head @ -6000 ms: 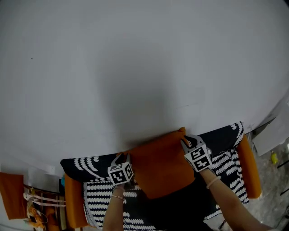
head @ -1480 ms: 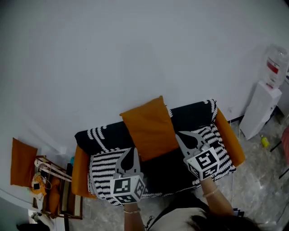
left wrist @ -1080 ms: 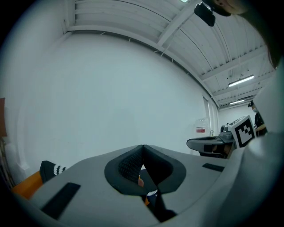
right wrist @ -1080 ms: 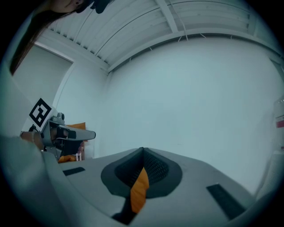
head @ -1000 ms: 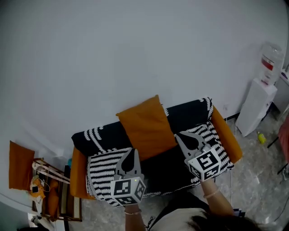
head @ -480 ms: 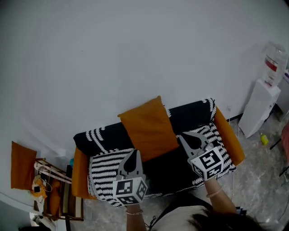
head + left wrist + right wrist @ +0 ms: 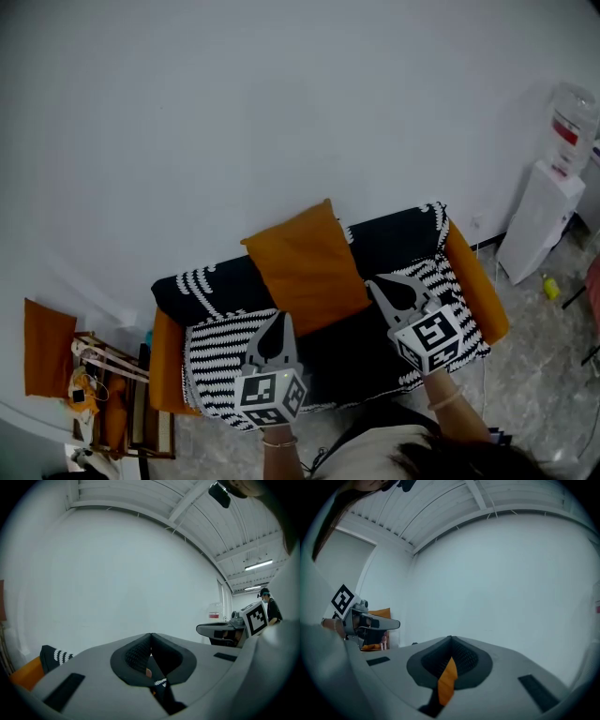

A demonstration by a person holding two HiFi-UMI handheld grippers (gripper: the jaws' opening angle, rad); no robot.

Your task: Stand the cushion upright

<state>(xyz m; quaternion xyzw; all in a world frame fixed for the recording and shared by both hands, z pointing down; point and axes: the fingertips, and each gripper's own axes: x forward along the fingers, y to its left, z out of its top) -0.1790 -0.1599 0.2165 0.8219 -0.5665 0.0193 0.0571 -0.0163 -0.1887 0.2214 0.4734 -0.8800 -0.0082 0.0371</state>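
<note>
Both grippers were closed tip to tip and held nothing. The left gripper (image 7: 279, 317) hung over the striped seat of the sofa (image 7: 398, 239), and the right gripper (image 7: 373, 281) sat just beside the cushion's lower right edge. The head view showed a gap between it and the fabric.

The cushion (image 7: 305, 267) stood on the seat, leaning back against the sofa's dark backrest, tilted a little, with its top corner above the backrest line against the wall (image 7: 281, 112). In the right gripper view a sliver of orange showed in the slot behind the closed tips, but it looked like cushion seen beyond, not something pinched.

The standing itself looked done, so the step in hand was probably a clean retreat. Done well, that meant drawing both grippers straight back off the seat with jaws kept together, the right one steered clear of the near edge. A nudge there could tip the cushion forward.
</note>
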